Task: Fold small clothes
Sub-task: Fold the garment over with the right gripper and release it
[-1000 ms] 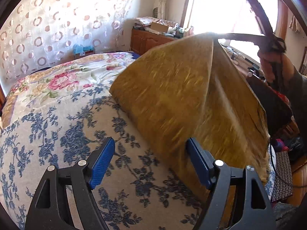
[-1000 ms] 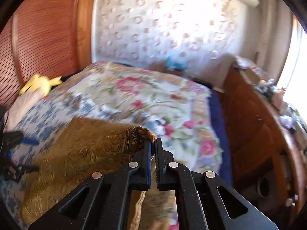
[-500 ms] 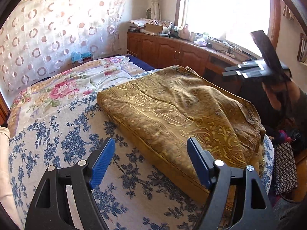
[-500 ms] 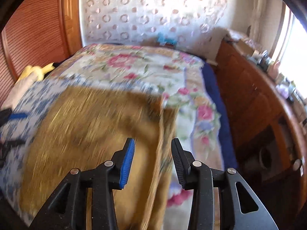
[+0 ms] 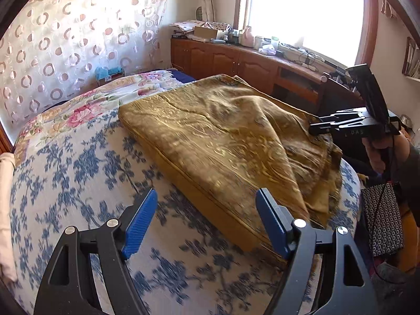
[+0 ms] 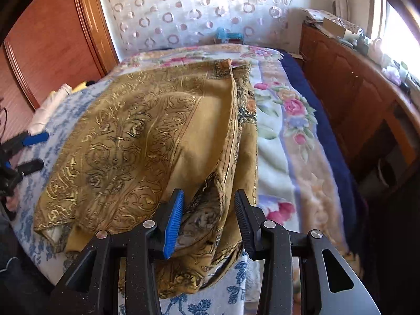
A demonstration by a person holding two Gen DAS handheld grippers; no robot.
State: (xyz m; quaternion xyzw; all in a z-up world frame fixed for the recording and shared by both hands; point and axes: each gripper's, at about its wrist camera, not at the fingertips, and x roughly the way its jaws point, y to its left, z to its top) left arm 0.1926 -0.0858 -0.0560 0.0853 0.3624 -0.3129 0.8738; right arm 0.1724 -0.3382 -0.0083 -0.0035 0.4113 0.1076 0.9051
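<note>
A gold patterned cloth (image 5: 218,136) lies folded over on the bed, also in the right wrist view (image 6: 147,141). My left gripper (image 5: 204,220) is open and empty, just in front of the cloth's near edge. My right gripper (image 6: 207,215) is open, with a bunched corner of the cloth lying between its fingers, not clamped. The right gripper also shows in the left wrist view (image 5: 341,126) at the cloth's far right edge. The left gripper shows at the left edge of the right wrist view (image 6: 29,152).
The bed has a blue-flowered sheet (image 5: 78,173) and a pink-flowered blanket (image 6: 286,131). A wooden cabinet (image 5: 236,60) with clutter runs under the window. A wooden headboard (image 6: 52,39) stands at the left. A patterned bag (image 5: 383,218) hangs by the bed.
My right gripper held a cloth corner up high, swung it over, opened and let it drop. It now sits low at the cloth's edge. The cloth lies flat, folded over. My left gripper stayed open.
</note>
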